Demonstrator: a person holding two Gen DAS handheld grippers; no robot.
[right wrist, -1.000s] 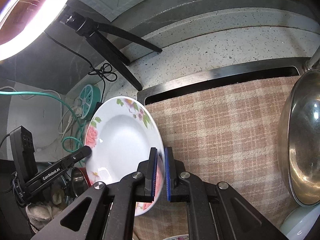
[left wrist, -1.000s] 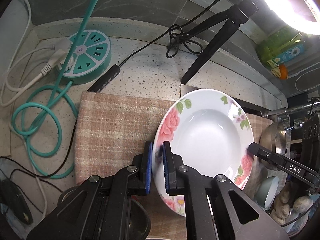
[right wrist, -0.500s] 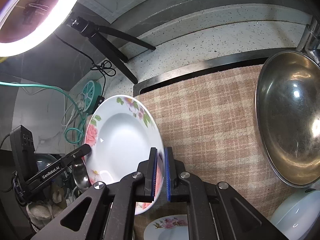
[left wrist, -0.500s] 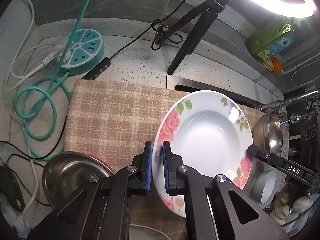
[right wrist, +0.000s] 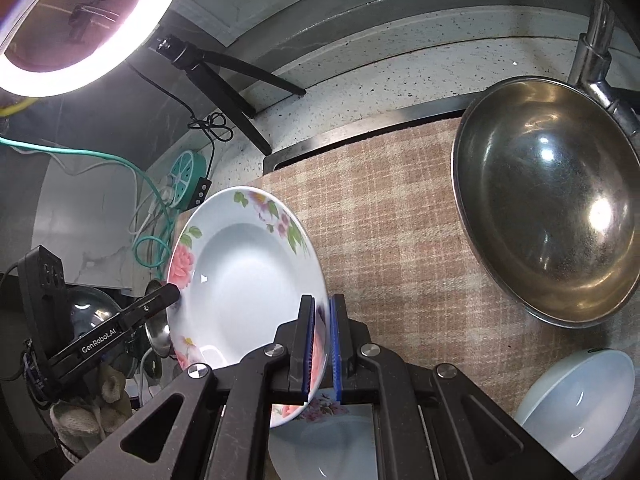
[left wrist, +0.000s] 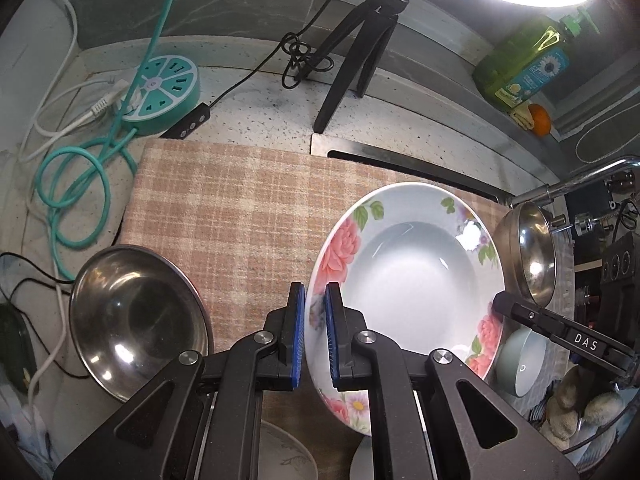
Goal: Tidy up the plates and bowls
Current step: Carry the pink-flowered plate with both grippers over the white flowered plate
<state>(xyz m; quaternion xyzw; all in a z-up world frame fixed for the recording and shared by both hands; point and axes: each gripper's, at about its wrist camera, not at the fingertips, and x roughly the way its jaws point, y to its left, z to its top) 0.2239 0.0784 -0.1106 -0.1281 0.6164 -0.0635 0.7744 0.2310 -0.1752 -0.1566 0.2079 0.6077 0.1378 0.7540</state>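
Held: left gripper (left wrist: 316, 336) and right gripper (right wrist: 320, 344) jaws are both clamping the floral plate (left wrist: 404, 280), mid-frame.
Left: steel bowls (right wrist: 544, 216) are waiting unstacked.

Glossy ceramic plate (left wrist: 416, 264), woven cloth (left wrist: 240, 200)

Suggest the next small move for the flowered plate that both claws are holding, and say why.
Probably lower it onto the flowered plate that shows just beneath. The left claw and right claw each pinch opposite rims of the held plate, which hangs above the checked cloth. The steel bowls sit off to either side, so stacking like with like seems the tidy choice.
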